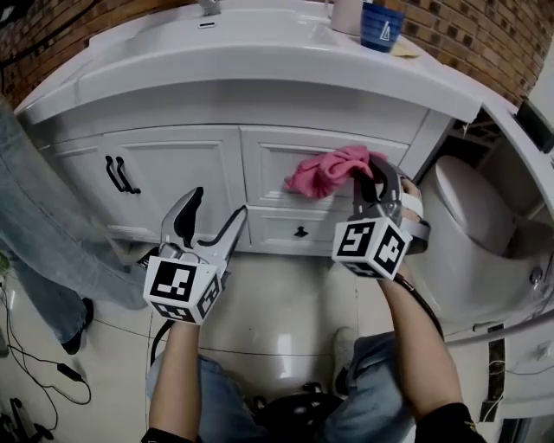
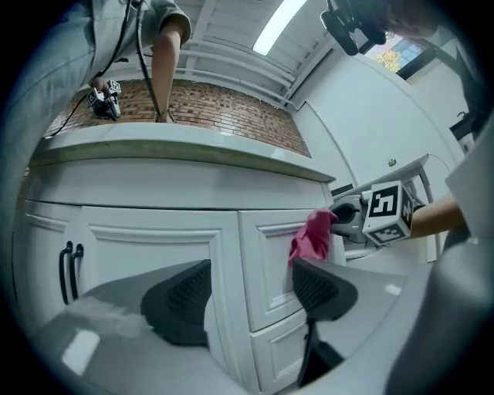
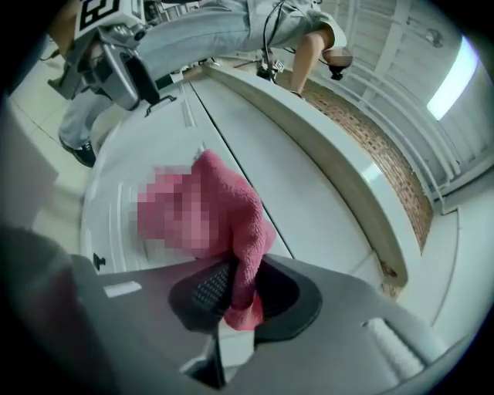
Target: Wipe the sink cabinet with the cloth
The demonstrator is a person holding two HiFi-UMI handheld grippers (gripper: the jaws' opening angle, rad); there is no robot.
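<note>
the one pink cloth [image 1: 325,171] is pinched in the closed jaws of the right tongs [image 1: 370,177] and lies against the upper drawer front of the white sink cabinet [image 1: 173,177], just ahead of those tongs. the left tongs [image 1: 219,204] hang beside them, jaws wide apart and empty, short of the cabinet door. two black handles [image 1: 117,175] sit beyond the left tongs, and one small knob [image 1: 300,231] sits below the cloth. one blue cup [image 1: 381,24] stands on the surface [image 1: 260,39] above. a toilet [image 1: 472,208] is right of the right tongs, and another person's jeans leg [image 1: 35,225] is left of the left tongs. there is a brick wall [image 1: 459,35] and a tiled floor [image 1: 286,303].
</note>
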